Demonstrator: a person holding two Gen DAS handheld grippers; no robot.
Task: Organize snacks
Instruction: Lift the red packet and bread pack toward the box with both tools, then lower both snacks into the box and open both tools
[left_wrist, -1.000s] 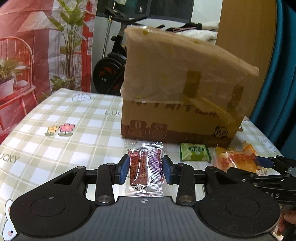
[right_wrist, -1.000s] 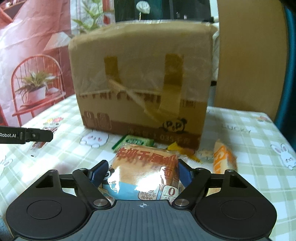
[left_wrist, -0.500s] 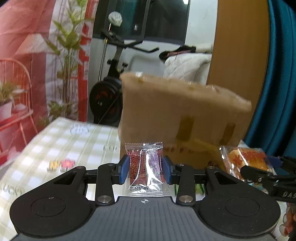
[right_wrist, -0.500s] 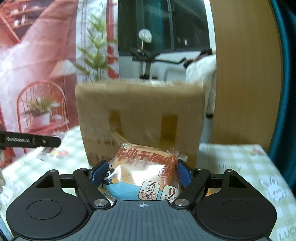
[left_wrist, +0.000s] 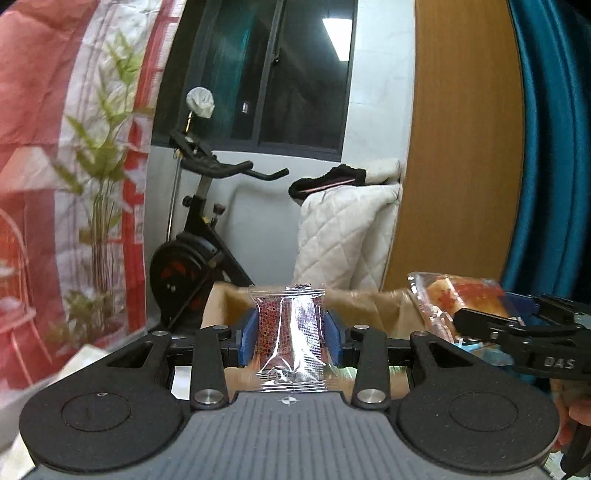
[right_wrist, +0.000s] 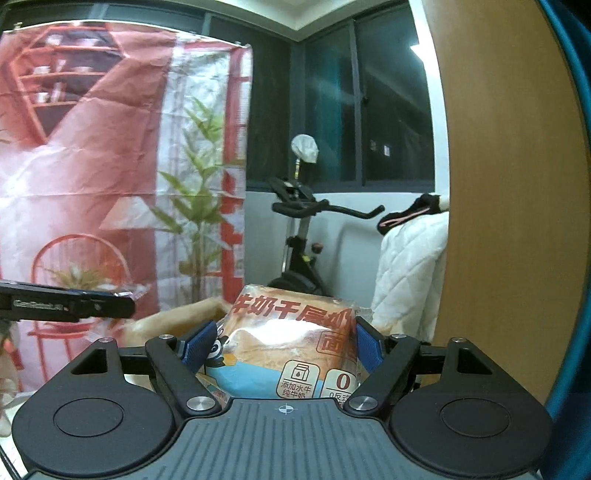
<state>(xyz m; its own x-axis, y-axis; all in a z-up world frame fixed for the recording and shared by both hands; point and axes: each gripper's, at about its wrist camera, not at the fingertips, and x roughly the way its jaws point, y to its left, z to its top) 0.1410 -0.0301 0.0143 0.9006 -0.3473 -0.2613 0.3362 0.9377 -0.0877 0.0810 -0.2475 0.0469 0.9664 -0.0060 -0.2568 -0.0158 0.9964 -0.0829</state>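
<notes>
The left tool (left_wrist: 288, 332) is squeezing a small red candy packet (left_wrist: 287, 334), low center. The right tool (right_wrist: 282, 347) is squeezing a bread bag (right_wrist: 291, 350). Both are hanging over the cardboard box (left_wrist: 376, 306); the slippery wrappers could be sliding out and missing it.

candy packet (left_wrist: 289, 334): glossy clear plastic | box (left_wrist: 373, 306): matt cardboard

The left gripper (left_wrist: 289, 332) points nearly level, tipped a little down. Its blue pads (left_wrist: 248, 336) squeeze a small red packet (left_wrist: 290, 341). The right gripper (right_wrist: 282, 345) sits beside it at about the same height. Its wider pads (right_wrist: 195, 343) squeeze a bread pack (right_wrist: 291, 343).
</notes>
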